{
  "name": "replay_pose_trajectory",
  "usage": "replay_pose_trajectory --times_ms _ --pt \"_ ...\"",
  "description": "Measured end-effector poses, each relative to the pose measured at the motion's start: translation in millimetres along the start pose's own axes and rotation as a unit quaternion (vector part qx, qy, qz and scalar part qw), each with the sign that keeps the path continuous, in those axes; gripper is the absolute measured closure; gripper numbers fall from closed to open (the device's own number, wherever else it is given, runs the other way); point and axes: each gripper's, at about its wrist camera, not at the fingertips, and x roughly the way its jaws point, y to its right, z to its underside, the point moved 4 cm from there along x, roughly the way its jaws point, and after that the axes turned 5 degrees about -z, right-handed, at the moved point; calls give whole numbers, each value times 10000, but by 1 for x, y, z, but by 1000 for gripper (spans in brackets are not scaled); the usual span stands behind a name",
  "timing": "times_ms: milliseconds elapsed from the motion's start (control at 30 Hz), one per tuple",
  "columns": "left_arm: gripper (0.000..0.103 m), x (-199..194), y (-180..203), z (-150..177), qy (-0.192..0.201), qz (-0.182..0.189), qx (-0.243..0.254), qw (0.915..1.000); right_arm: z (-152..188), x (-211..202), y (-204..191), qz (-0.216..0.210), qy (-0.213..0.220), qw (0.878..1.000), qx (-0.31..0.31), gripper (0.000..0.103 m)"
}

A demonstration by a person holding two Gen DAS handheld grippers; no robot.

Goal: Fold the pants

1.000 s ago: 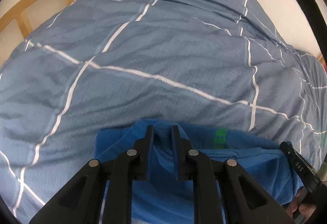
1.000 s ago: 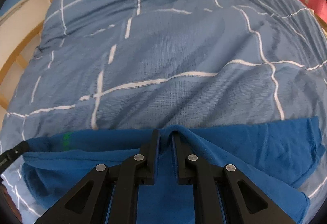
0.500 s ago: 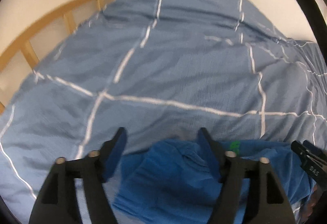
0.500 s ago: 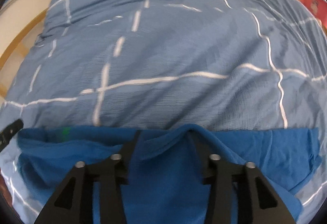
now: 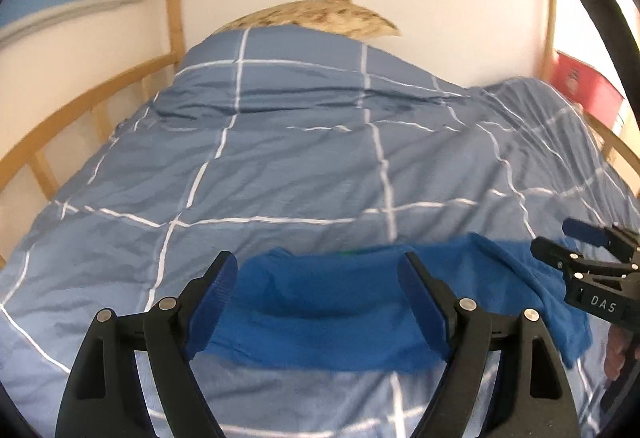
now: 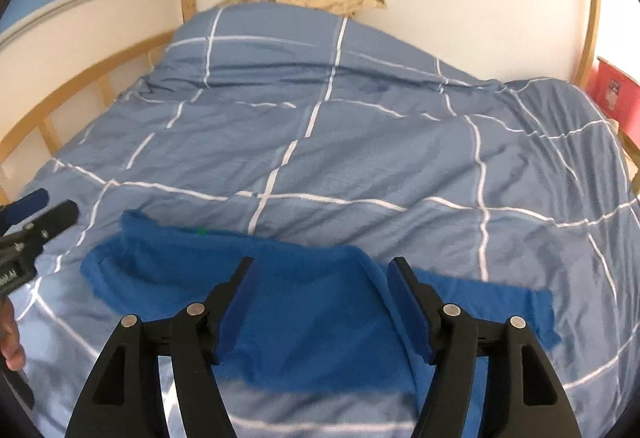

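Blue pants (image 5: 332, 310) lay folded in a band across the near end of the checked duvet (image 5: 304, 166), w/ a pillow (image 5: 320, 16) at the far end. Left gripper (image 5: 320, 302) and right gripper (image 6: 320, 302) had just been opening; both jaws stood apart above the fabric, nothing pinched, pads clear of it.

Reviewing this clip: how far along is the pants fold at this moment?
Looks done: the blue pants lie on the checked duvet as a flat folded band. In hand: nothing. The left gripper and right gripper have just been opening, and both stand open above the cloth with no fabric pinched. Left: the band is still long, with one end sticking out to the right, so a further fold seems likely.
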Motion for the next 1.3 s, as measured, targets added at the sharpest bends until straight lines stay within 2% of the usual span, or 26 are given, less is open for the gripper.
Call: replay_pose_trajectory --times_ms 67,167,300,433,600,733,867,967,1167,1300 --pt "12 -14 10 3 156 -61 53 9998 8 -19 2 -14 129 9999 -38 36" --pt "12 -34 23 9 346 -28 170 9993 17 -46 3 54 337 9993 -164 36" --pt "12 -62 50 24 328 557 269 9975 33 -82 12 -24 504 9986 -129 36" --pt "12 -80 80 40 300 876 338 9951 54 -115 31 50 663 9978 -35 36" --pt "12 -92 135 65 264 1174 712 9902 91 -141 64 261 674 9973 116 36" --pt "12 -92 175 80 86 1500 831 9852 115 -150 89 317 599 9973 273 36" --pt "12 -83 213 95 -54 1793 937 9793 138 -147 113 179 487 9977 425 36" --pt "22 -74 234 107 -160 1949 1048 9751 154 -141 128 133 396 9980 472 36" --pt "28 -56 266 127 -301 2162 1286 9674 181 -127 156 115 310 9979 563 42" --pt "39 -38 291 141 -618 2546 1405 9548 195 -107 174 -83 191 9963 836 51"
